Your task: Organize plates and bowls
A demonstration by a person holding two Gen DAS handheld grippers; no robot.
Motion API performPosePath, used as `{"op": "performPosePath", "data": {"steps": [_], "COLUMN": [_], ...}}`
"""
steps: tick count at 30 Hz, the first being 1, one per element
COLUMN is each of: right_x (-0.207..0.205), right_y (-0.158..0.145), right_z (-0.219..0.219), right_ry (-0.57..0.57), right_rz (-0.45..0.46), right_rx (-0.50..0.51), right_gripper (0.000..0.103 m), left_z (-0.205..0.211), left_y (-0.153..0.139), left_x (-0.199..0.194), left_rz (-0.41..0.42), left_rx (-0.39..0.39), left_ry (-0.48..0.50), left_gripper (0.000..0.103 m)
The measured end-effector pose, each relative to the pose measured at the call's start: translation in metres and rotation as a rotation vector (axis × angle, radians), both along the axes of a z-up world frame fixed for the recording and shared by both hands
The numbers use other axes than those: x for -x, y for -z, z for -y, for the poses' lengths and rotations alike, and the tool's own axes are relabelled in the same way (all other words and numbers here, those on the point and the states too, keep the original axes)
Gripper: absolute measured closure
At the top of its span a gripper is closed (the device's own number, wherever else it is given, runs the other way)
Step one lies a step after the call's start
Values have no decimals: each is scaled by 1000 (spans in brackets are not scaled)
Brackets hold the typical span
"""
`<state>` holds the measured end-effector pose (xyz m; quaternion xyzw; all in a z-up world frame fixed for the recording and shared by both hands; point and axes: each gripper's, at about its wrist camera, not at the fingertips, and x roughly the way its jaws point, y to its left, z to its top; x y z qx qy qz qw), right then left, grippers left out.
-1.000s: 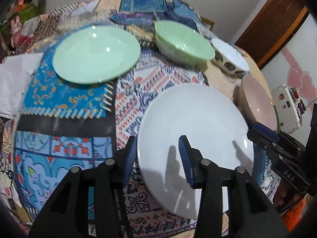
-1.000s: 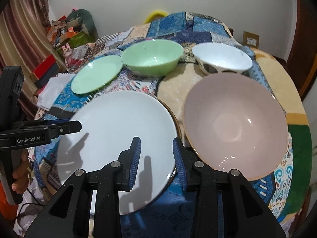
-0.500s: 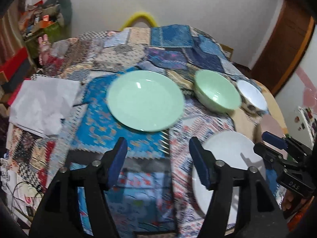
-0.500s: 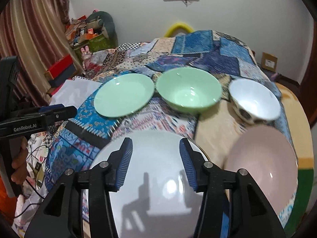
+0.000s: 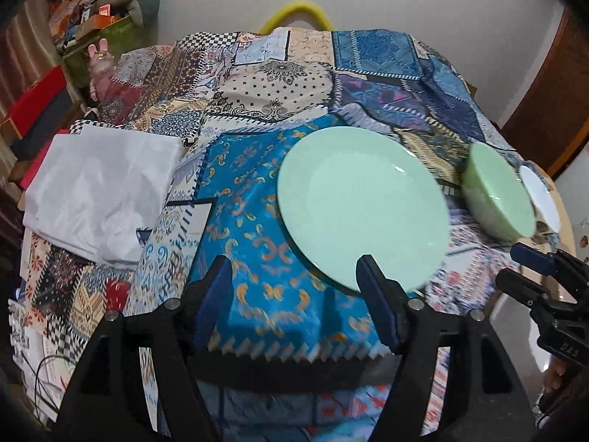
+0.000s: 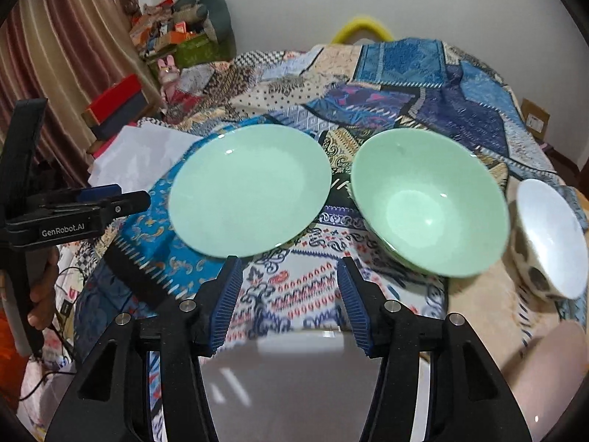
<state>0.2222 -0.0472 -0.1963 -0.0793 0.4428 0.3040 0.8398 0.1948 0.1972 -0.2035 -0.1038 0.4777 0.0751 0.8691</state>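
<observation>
A mint-green plate [image 5: 362,206] [image 6: 250,195] lies flat on the patchwork cloth. To its right stand a mint-green bowl [image 5: 497,199] [image 6: 427,202] and a white patterned bowl [image 5: 539,195] [image 6: 552,243]. My left gripper [image 5: 292,261] [image 6: 125,199] hovers at the plate's near left edge; its jaws are opening and hold nothing. My right gripper [image 6: 289,261] [image 5: 510,265] is open and empty, just short of the gap between the green plate and green bowl. Under the right gripper lies a white plate [image 6: 294,368], with a pink bowl [image 6: 545,368] at its right.
A folded white sheet [image 5: 99,191] [image 6: 140,154] lies on the table's left side. Boxes and clutter [image 6: 173,33] stand by the curtain at the back left. A yellow arc [image 5: 294,11] shows behind the table's far edge. A hand [image 6: 40,294] grips the left tool.
Both grippers left the white plate's rim and swung left toward the green plate. Both sets of jaws have spread wider. The white plate stayed on the table.
</observation>
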Motion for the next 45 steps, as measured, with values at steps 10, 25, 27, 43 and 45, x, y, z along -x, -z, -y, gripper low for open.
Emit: {"op": "performPosePath", "data": {"steps": [10,25,27,43,45], "right_x": [-25,-53,-53,-3,4], "right_y": [25,40,39,36,37], "right_z": [-30,-44,-43,-48,-50], "right_ry": [-32,45,40,-173,-202], "right_rz": [-98,-167,-168,-237,-239], "right_rx": [68,41,46,66,73], "right_gripper": [61,65,68,73,74], "left_z": [-12,-15,-17,-20,-21], "left_y": [40,45,44,36,37], "left_x": [-43,-75,-72,38,52], "left_rz": [-49,-26,-29,-86,-97], "left_rx": [72,99,106,167,194], "left_ry": [55,78,77,28,23], "left_gripper": [62,68,72,74,74]}}
